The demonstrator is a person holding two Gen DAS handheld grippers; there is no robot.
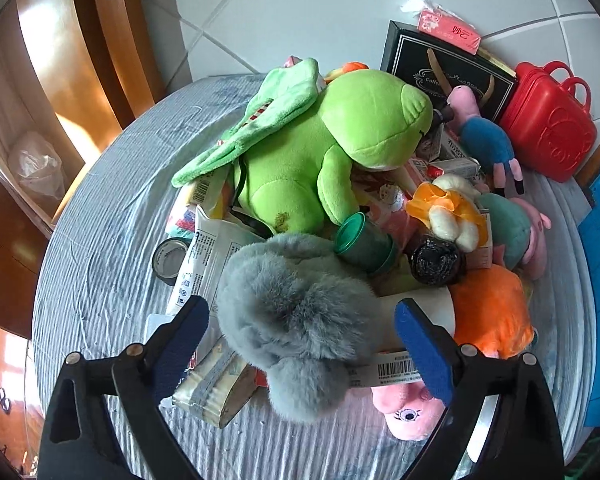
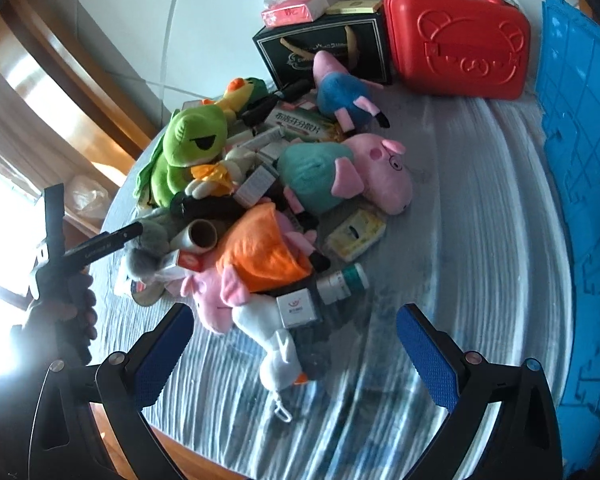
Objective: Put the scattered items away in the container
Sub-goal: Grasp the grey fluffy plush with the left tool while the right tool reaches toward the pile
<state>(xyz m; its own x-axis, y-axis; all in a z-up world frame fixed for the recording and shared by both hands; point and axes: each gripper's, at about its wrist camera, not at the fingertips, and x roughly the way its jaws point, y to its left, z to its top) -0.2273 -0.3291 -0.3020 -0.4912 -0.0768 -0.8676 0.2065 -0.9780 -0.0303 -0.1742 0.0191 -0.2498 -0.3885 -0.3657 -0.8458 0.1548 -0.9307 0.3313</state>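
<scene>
Grey furry toy [image 1: 296, 332] lies on the striped cloth [image 1: 100, 240] between the left gripper [image 1: 302, 330]'s spread blue pads, untouched. Right gripper [image 2: 296, 334], jaws wide, frames a white plush [image 2: 276, 344]. Red case [image 2: 456, 36] stands far right, behind.

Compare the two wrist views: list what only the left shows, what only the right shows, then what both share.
Only the left wrist view: a green-lidded round tub and a roll of dark tape.
Only the right wrist view: a white goose plush and a hand holding the other gripper.
Both: the red plastic bear-face case and the green frog plush.
</scene>
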